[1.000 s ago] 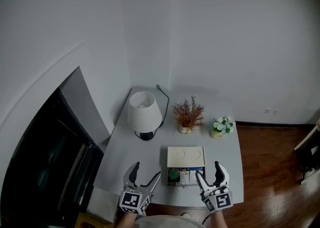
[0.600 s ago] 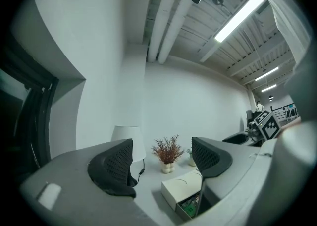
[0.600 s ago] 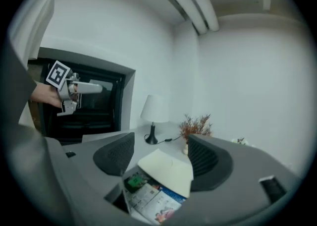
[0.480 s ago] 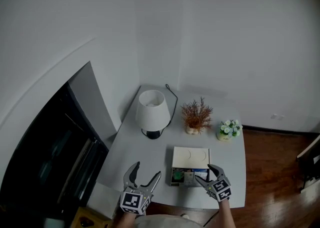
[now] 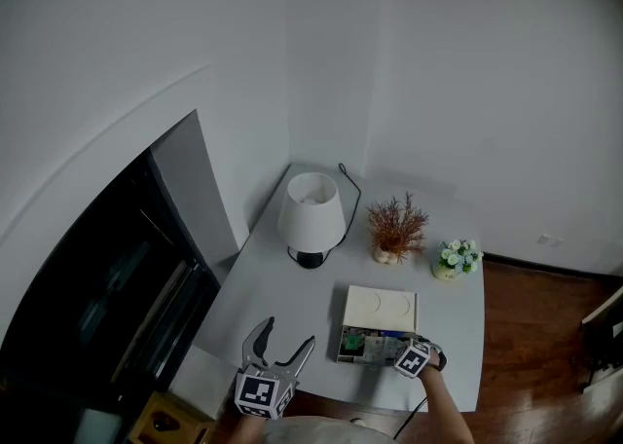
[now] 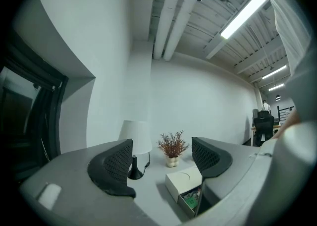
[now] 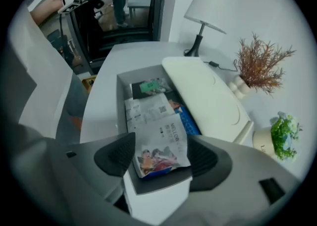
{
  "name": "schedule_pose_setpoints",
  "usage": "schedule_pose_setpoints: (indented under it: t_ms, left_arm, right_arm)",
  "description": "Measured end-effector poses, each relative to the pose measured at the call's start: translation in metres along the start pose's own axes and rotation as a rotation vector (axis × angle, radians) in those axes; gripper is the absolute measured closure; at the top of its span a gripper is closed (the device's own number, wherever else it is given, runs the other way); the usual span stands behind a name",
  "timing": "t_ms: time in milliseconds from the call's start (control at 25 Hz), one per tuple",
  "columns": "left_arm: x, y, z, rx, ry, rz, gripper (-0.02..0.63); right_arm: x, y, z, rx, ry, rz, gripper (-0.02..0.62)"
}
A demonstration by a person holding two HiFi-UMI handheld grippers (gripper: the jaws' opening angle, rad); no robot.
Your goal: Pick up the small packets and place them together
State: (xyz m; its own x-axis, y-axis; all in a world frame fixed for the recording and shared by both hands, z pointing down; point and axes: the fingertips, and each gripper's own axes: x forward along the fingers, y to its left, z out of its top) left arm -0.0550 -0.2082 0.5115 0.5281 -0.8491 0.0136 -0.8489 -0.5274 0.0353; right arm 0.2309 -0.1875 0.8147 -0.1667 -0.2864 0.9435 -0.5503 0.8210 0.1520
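A white box sits on the grey table with its drawer pulled out toward me. Inside lie several small packets: a white one with a printed picture on top, a green one at the far end, a blue one under the lid. My right gripper is down at the drawer, jaws wide and straddling the white packet, which lies flat, its edges right at the pads. My left gripper hovers open and empty left of the box.
A white lamp with its cord, a dried plant and a small flower pot stand behind the box. A dark cabinet borders the table on the left. Wooden floor lies to the right.
My right gripper has moved forward and down from the table's front edge into the drawer, over the white packet. The left gripper has stayed in place.
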Motion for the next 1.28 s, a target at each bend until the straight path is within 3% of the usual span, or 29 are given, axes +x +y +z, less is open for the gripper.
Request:
schedule_pose_setpoints:
  t_ms: [40, 240, 360, 440, 680, 1200, 1240, 1280]
  left_arm:
    - [-0.001, 0.001, 0.001, -0.001, -0.001, 0.007, 0.232]
    - [-0.008, 0.011, -0.003, -0.006, 0.004, 0.044, 0.232]
    - [-0.007, 0.014, -0.008, -0.024, 0.017, 0.061, 0.232]
    - [-0.006, 0.014, -0.011, -0.031, 0.023, 0.062, 0.232]
    - [-0.003, 0.010, -0.011, -0.033, 0.021, 0.047, 0.232]
    - [-0.003, 0.016, -0.013, -0.044, 0.019, 0.061, 0.232]
    - [-0.003, 0.016, -0.013, -0.043, 0.020, 0.060, 0.232]
    - [-0.003, 0.016, -0.013, -0.042, 0.021, 0.060, 0.232]
  right_arm:
    - [0.004, 0.000, -0.005, -0.001, 0.022, -0.005, 0.313]
    - [0.005, -0.002, -0.008, 0.005, 0.035, -0.052, 0.378]
    - [0.000, -0.007, -0.008, -0.008, 0.011, -0.092, 0.531]
    - [0.000, -0.009, -0.009, 0.010, -0.015, -0.107, 0.561]
    - [0.005, -0.012, -0.011, 0.054, -0.038, -0.121, 0.588]
    - [-0.024, -0.015, -0.001, 0.017, -0.124, -0.158, 0.592]
    - [-0.020, -0.012, -0.003, 0.003, -0.101, -0.152, 0.588]
    - [-0.014, -0.009, -0.006, -0.011, -0.069, -0.146, 0.541]
